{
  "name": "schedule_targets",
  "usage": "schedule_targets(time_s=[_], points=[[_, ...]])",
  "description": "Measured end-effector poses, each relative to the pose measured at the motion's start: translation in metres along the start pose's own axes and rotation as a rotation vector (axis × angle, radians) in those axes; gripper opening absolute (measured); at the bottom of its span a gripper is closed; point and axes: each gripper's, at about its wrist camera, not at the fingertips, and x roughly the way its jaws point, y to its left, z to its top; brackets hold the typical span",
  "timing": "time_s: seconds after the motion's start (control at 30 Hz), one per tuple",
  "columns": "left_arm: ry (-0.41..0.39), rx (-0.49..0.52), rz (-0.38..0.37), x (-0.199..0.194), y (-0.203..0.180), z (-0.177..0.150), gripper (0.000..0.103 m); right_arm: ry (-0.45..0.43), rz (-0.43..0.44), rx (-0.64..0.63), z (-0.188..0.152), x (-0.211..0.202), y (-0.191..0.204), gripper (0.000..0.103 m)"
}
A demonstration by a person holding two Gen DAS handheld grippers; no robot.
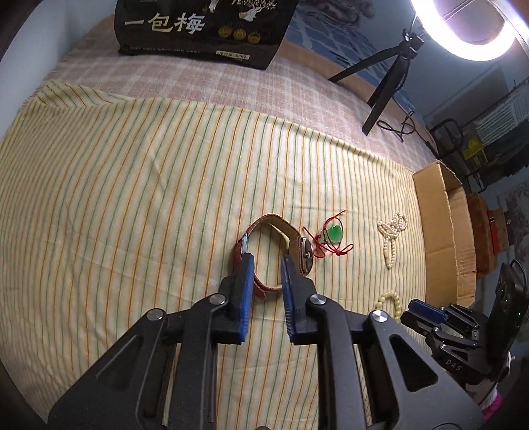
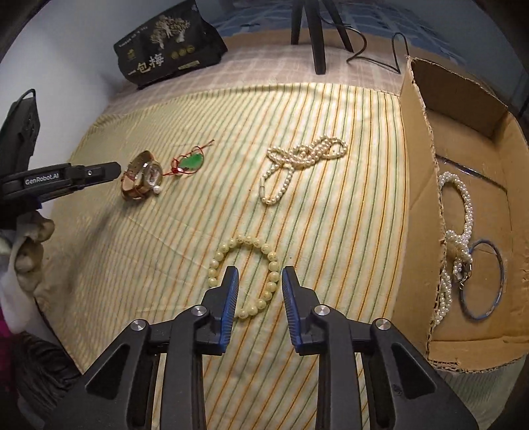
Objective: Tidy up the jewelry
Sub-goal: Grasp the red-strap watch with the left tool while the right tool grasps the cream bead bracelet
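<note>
Two pickups in hand: left gripper [image 1: 267, 261] straddles watch [image 1: 274, 244] strap, right gripper [image 2: 259, 276] straddles bracelet [image 2: 244, 274] at 6 o'clock, jaws unclamped; next, clamp and carry to box [image 2: 463, 347].

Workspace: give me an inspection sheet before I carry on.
Surface: striped cloth.
Job's things: watch, green pendant, pearl necklace, bead bracelet on cloth; pearl strand, blue bangle in cardboard box.
Clutter: black bag.
Grippers: left hand-held gripper straddles watch strap; right hand-held gripper straddles bracelet; neither pressing.
Cables: black cable by tripod.
Surroundings: ring light.
</note>
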Motion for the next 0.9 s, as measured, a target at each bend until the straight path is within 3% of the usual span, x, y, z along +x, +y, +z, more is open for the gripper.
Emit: schedule_targets(time_s=[0.33,0.53,0.9], points=[[-0.007,-0.024,0.036,0.012,0.007,0.006,0.015,0.035,-0.023,0.000,-0.001,0.015,-0.003,0.018],[0.009,-0.031,0.019,0.010,0.011,0.009,0.015,0.037,-0.024,-0.006,0.003,0.020,0.001,0.018],[0.049,0.000,0.086,0.029,0.009,0.010,0.015,0.039,-0.031,-0.017,0.003,0.024,0.006,0.018]])
